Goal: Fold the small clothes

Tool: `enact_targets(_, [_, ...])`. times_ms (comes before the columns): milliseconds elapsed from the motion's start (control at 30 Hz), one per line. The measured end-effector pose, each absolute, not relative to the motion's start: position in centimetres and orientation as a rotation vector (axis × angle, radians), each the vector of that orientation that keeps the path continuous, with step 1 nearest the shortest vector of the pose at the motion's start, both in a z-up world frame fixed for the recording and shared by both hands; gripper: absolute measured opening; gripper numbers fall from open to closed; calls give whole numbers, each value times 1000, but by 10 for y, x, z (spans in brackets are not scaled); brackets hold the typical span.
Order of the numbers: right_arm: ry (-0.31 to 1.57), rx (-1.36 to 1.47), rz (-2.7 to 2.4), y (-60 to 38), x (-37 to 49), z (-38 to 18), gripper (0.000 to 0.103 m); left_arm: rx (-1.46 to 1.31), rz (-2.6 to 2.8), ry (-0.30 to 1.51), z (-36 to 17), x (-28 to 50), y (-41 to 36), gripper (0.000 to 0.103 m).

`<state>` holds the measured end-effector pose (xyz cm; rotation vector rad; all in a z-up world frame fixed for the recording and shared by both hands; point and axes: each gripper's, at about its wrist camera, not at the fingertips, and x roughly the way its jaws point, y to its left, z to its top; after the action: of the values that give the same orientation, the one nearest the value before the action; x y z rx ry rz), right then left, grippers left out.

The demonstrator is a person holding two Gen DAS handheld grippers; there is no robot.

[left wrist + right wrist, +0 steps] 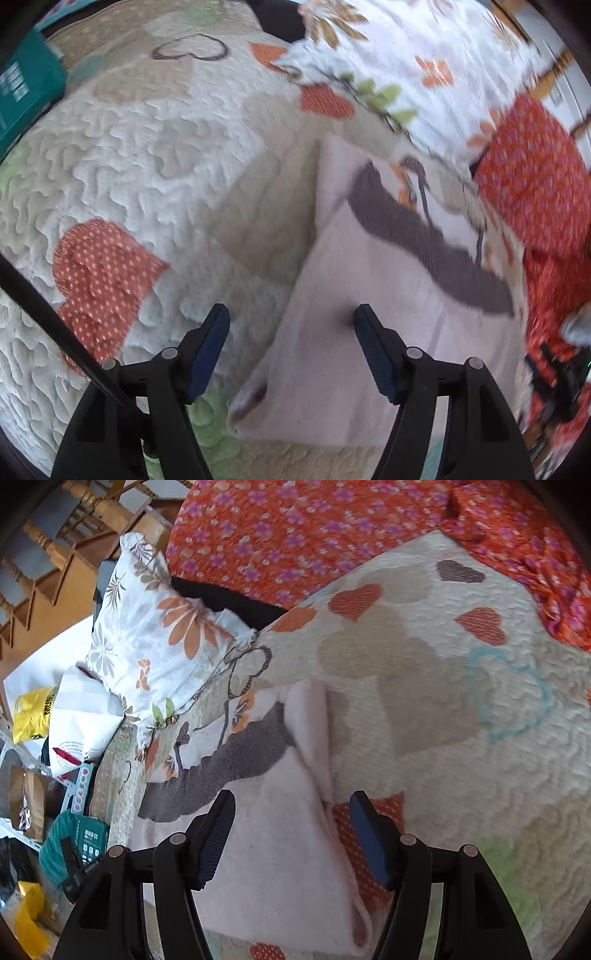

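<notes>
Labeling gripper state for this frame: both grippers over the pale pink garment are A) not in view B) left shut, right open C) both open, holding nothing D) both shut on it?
C: the left gripper and right gripper both show fingers spread wide above the pale pink garment, gripping nothing.

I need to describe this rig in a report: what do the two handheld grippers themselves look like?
Both match. The left gripper and right gripper have glossy black plastic linkage arms with round silver pivot pins, ending in dark blue ribbed finger pads. A black cable runs beside the left one.

Pillow (147,627) hard beside garment (280,834)
</notes>
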<state>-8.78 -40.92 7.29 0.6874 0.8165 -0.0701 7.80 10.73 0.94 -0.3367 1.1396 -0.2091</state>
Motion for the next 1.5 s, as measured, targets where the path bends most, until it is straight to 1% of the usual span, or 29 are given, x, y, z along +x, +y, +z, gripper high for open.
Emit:
enact_targets(33, [809, 698, -73, -409, -93, 73, 70, -305, -218, 1145, 8, 75, 103, 68])
enact_targets(67, [806, 706, -73, -408, -96, 74, 70, -281, -217, 1147, 8, 72, 100, 64])
enact_targets(133, [803, 724, -65, -405, -103, 74, 71, -242, -199, 1145, 10, 67, 97, 26])
enact_targets(200, [805, 728, -52, -400, -108, 74, 71, -245, -197, 1147, 13, 63, 98, 18])
enact_targets(333, [814, 714, -33, -385, -113, 74, 72, -235, -145, 1115, 23, 55, 108, 13])
enact_targets(600, [853, 649, 15, -355, -106, 70, 72, -286, -115, 1055, 37, 50, 128, 13])
enact_targets(667, [859, 642, 28, -350, -104, 69, 72, -301, -111, 1044, 38, 51, 130, 18])
enact_targets(700, [862, 637, 34, -347, -103, 69, 72, -309, -117, 1046, 38, 53, 130, 31])
enact_targets(733, [867, 628, 40, -344, -102, 68, 72, -322, -130, 1053, 36, 55, 129, 48])
enact_targets(800, [876, 608, 46, -337, -99, 67, 72, -348, -153, 1061, 31, 58, 124, 65])
enact_targets(833, [880, 602, 49, -336, -98, 66, 73, -349, -163, 1070, 29, 60, 121, 67])
enact_targets(1033, [904, 586, 82, -326, -92, 62, 73, -296, -168, 1134, 11, 72, 102, 67])
enact_targets(1267, [922, 508, 124, -304, -90, 63, 73, -281, -188, 1131, 11, 93, 82, 68])
enact_targets(1400, [944, 439, 131, -290, -88, 59, 73, -220, -176, 1126, 11, 104, 65, 68])
enact_targets(1500, [960, 405, 130, -285, -85, 54, 74, -115, -146, 1115, 12, 103, 49, 68])
